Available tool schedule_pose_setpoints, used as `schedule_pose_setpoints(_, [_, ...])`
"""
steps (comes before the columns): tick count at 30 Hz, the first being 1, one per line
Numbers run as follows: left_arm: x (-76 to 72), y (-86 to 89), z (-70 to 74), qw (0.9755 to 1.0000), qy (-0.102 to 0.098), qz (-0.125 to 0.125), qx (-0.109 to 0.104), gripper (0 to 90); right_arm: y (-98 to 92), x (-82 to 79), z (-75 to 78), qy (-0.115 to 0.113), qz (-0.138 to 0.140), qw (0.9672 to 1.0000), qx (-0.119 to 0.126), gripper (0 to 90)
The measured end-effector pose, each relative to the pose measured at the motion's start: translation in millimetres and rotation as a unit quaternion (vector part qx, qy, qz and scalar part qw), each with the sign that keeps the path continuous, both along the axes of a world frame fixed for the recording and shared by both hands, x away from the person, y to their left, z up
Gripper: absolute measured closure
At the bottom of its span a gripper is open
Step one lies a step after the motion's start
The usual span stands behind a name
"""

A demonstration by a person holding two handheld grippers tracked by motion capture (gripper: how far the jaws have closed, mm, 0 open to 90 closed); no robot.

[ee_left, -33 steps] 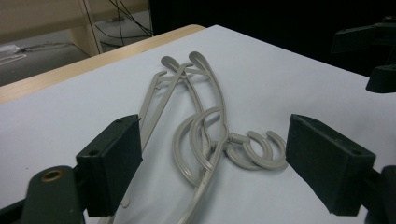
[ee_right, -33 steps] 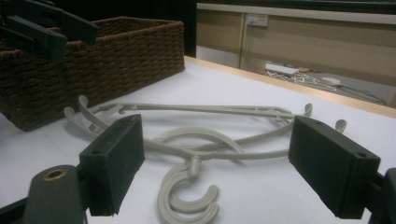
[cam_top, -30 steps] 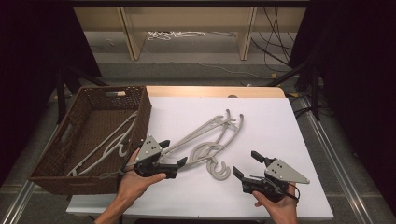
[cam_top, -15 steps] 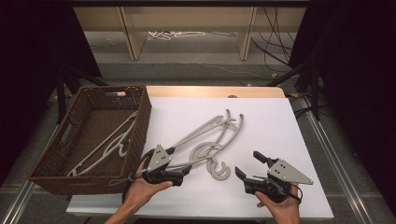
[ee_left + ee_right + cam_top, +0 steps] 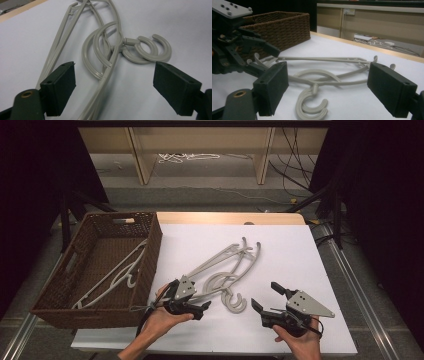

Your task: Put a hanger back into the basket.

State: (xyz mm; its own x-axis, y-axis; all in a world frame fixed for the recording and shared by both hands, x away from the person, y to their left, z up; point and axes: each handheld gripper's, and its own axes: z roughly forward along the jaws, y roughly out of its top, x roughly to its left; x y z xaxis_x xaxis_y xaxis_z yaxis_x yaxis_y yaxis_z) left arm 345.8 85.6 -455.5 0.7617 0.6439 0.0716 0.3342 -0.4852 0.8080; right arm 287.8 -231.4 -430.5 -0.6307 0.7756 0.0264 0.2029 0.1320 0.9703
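Black tongs [image 5: 192,302], grey three-cornered plates with screws, brass pivot rivets, trailing cables

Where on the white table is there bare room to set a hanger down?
Bare: the white table right of the grey plastic hangers, and its far strip. Crowded: around the hangers near the left gripper, and the brown wicker basket.

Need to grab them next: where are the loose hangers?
In the high view, the hangers lie mid-table on the white sheet, right of the basket, ahead of the left tool.

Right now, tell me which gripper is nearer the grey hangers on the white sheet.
Left. The left gripper is at the near end of the grey hangers, jaws open astride their arms. The right gripper sits apart, to the right of their hooks.
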Motion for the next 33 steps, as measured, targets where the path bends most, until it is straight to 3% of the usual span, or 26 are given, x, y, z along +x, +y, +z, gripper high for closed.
schedule_pose_setpoints(3, [4.7,-6.6,-0.4,0.9998,0.009,-0.013,0.012,19.0,0.1,0.6,-0.9,0.001,0.000,1.0000,0.001,18.2])
schedule_pose_setpoints(6, [10.0,-10.8,-1.0,0.9996,0.003,-0.019,0.023,19.3,0.0,2.4,-2.3,0.003,0.003,1.0000,0.003,18.2])
schedule_pose_setpoints(11, [19.4,-15.4,-1.7,0.9980,0.022,-0.031,0.050,20.3,0.8,1.3,-1.6,0.006,0.002,1.0000,-0.005,18.2])
schedule_pose_setpoints(16, [24.3,-25.7,-4.6,0.9936,0.031,-0.040,0.101,23.3,0.8,-0.4,-0.3,0.011,0.001,0.9999,-0.010,18.2])
schedule_pose_setpoints(18, [25.6,-29.7,-6.9,0.9927,0.035,-0.041,0.108,25.6,1.4,0.2,-0.9,0.006,0.004,0.9999,-0.008,18.2])
schedule_pose_setpoints(21, [30.4,-33.4,-11.0,0.9874,0.048,-0.054,0.141,31.5,2.5,-0.3,-0.3,0.005,0.004,1.0000,-0.006,18.3])
schedule_pose_setpoints(22, [31.7,-34.2,-12.2,0.9865,0.043,-0.056,0.147,34.5,3.1,-0.3,-0.7,0.006,0.007,0.9999,-0.004,18.2])
schedule_pose_setpoints(25, [34.8,-36.5,-13.0,0.9860,0.052,-0.060,0.147,38.5,2.8,-0.7,0.1,-0.001,0.001,1.0000,-0.008,18.3])
schedule_pose_setpoints(29, [40.3,-38.9,-14.4,0.9830,0.065,-0.065,0.159,49.6,2.8,-1.1,0.3,0.000,0.003,1.0000,-0.008,18.3])
schedule_pose_setpoints(30, [40.8,-39.8,-15.7,0.9836,0.065,-0.060,0.157,52.5,3.1,-0.9,0.4,0.001,0.008,1.0000,-0.004,18.4])
schedule_pose_setpoints(31, [42.1,-39.7,-15.4,0.9823,0.064,-0.063,0.164,54.8,3.8,-0.9,0.2,0.000,0.007,1.0000,-0.001,18.4])
schedule_pose_setpoints(33, [43.8,-39.7,-15.6,0.9831,0.064,-0.062,0.160,60.4,2.3,-1.9,1.1,0.004,0.003,0.9999,-0.014,18.4])
